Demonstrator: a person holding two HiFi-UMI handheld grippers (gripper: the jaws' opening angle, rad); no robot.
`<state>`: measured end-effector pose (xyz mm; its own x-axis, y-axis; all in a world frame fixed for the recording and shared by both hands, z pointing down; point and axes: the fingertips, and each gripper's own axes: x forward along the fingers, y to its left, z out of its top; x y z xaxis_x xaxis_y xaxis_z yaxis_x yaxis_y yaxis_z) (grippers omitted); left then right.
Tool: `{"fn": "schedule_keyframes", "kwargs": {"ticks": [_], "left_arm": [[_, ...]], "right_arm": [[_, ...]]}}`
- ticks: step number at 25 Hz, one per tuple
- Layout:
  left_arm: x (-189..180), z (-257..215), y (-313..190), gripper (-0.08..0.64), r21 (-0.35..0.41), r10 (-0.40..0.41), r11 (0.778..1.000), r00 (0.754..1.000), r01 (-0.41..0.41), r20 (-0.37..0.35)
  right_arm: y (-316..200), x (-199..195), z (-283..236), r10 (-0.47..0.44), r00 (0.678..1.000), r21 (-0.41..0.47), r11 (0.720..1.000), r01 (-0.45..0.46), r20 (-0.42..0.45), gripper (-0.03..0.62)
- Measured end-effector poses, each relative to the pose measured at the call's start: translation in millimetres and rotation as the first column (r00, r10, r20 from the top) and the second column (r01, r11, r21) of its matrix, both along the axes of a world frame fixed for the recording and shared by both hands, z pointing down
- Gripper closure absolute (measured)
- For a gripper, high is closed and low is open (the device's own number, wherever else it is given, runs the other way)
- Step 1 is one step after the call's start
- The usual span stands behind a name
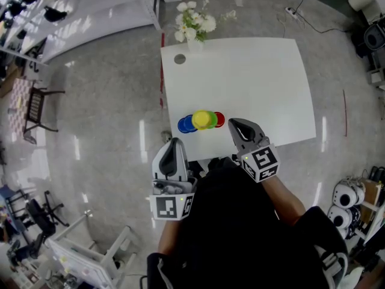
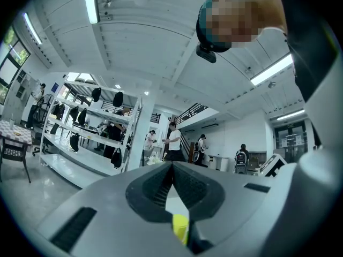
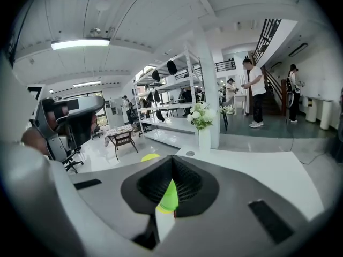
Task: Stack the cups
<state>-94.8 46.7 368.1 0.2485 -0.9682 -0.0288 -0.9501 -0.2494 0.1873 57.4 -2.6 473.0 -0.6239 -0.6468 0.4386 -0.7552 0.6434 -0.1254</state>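
A cluster of cups stands at the near left edge of the white table (image 1: 252, 83). The yellow cup (image 1: 203, 120) is the highest. Blue cups (image 1: 185, 125) lie to its left, with a green cup (image 1: 213, 119) and a red cup (image 1: 220, 120) to its right. My right gripper (image 1: 232, 123) is shut and empty, just right of the red cup; through its jaws the green cup (image 3: 169, 197) shows beyond. My left gripper (image 1: 174, 141) is shut and empty, off the table's near edge, below the blue cups. The yellow cup (image 2: 180, 227) shows past its jaws.
A white vase of white flowers (image 1: 194, 23) and a small grey disc (image 1: 179, 58) sit at the table's far left corner. A chair (image 1: 36, 108) and shelving (image 1: 90, 11) stand on the shiny floor to the left. Equipment clutters the right side.
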Motion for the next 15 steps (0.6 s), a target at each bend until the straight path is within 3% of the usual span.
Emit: {"fn": "schedule_keyframes", "kwargs": {"ticks": [15], "left_arm": [[-4.0,2.7,-0.4,0.538,-0.005,-0.009,1.0,1.0,0.009,-0.005]], "right_arm": [[-0.8,-5.9,0.3,-0.006,1.0,0.0,1.0,0.006,0.004,0.568]]}}
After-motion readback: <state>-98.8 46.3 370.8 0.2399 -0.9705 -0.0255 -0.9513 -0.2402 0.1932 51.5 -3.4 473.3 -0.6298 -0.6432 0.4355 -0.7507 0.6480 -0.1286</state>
